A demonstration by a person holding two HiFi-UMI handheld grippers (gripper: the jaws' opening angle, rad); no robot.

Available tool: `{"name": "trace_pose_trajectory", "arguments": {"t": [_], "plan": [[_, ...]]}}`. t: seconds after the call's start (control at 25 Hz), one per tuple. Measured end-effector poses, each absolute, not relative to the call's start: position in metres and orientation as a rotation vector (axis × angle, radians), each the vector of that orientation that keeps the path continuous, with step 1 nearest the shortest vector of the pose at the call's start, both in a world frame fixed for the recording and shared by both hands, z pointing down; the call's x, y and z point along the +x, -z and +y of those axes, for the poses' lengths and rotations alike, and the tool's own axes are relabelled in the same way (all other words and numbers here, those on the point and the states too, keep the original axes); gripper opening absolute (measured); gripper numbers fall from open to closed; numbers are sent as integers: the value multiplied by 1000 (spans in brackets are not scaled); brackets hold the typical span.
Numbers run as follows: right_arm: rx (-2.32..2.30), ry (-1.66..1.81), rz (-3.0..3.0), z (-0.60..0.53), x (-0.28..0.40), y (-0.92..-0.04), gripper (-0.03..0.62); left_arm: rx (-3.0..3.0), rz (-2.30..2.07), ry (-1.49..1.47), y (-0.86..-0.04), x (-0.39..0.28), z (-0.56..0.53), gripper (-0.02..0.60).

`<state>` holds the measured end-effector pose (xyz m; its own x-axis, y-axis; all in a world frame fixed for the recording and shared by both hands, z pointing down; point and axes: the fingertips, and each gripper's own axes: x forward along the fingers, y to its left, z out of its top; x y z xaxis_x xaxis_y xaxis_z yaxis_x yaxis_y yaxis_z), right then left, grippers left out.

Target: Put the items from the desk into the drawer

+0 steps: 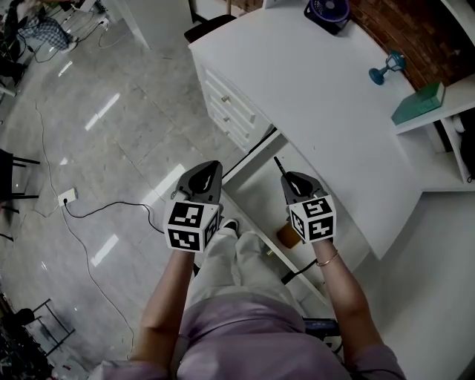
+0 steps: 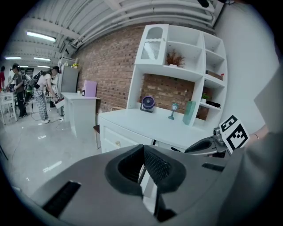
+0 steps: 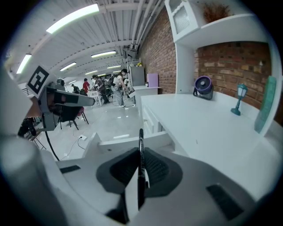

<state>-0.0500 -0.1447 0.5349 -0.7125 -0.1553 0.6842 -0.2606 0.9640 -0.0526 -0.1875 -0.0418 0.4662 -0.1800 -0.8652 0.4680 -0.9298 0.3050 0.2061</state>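
Note:
A thin black pen (image 3: 141, 141) stands upright between the jaws of my right gripper (image 3: 140, 164), which is shut on it. In the head view the pen (image 1: 278, 165) pokes out of the right gripper (image 1: 291, 178) above the open white drawer (image 1: 252, 178) under the desk (image 1: 319, 111). My left gripper (image 1: 210, 168) hangs over the floor to the left of the drawer, with its jaws (image 2: 142, 165) together and nothing between them. On the far side of the desk are a dark fan (image 1: 326, 11), a small teal lamp (image 1: 386, 68) and a teal box (image 1: 419, 102).
A brown round thing (image 1: 289, 236) shows low in the drawer beside my right hand. White shelves (image 2: 177, 53) rise against the brick wall behind the desk. A black cable (image 1: 96, 211) runs across the grey floor. People stand far off in the hall (image 2: 42, 95).

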Motion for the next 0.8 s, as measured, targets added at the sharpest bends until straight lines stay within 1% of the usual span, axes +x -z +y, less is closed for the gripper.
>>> {"name": "trace_pose_trajectory", "arguments": {"t": [0.8], "plan": [[219, -181, -2212, -137, -57, -619, 44, 1459, -2094, -167, -496, -194, -21, -2]]}}
